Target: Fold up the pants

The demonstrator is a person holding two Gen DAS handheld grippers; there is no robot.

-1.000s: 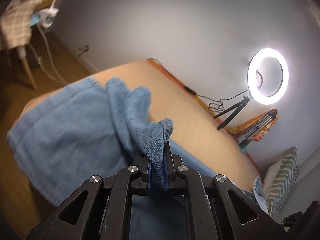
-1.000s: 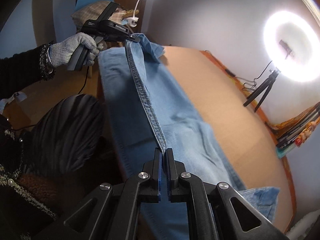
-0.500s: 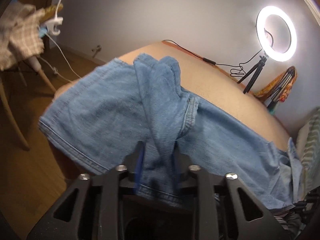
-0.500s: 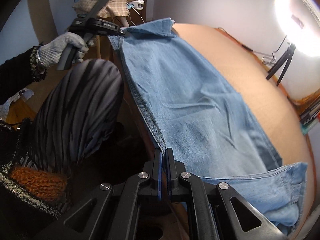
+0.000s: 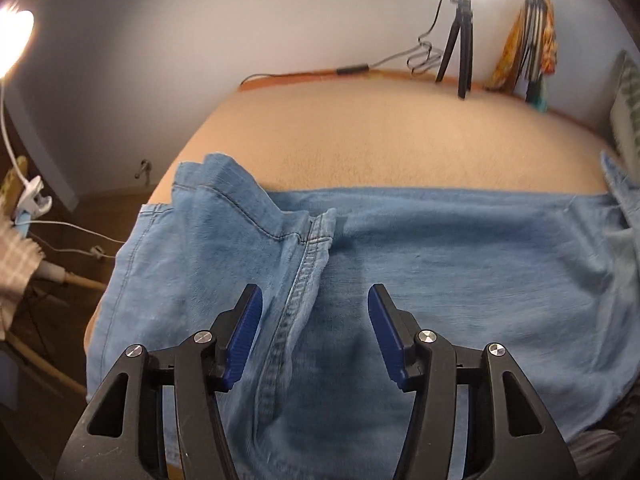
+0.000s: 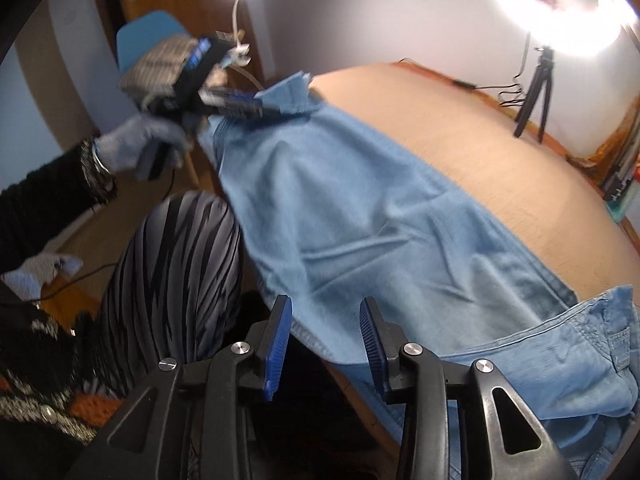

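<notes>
Soft blue denim, the pants [image 5: 440, 264] lie lengthwise along the near edge of the tan counter [image 5: 400, 140], one leg laid over the other, with the near side hanging a little over the edge. The cloth looks limp and fairly heavy; it should drape and slide little, so the stitched seam [image 5: 296, 304] and the hem corner make the firmest holds. The surface is washed pale, with shallow creases and a bunched hem end at far left. The left gripper [image 5: 316, 332] hovers over the seam, jaws wide apart and empty. The right gripper [image 6: 326, 340] sits at the near edge, jaws also apart, holding nothing. A ring light [image 6: 560, 4] stands on the far side.
</notes>
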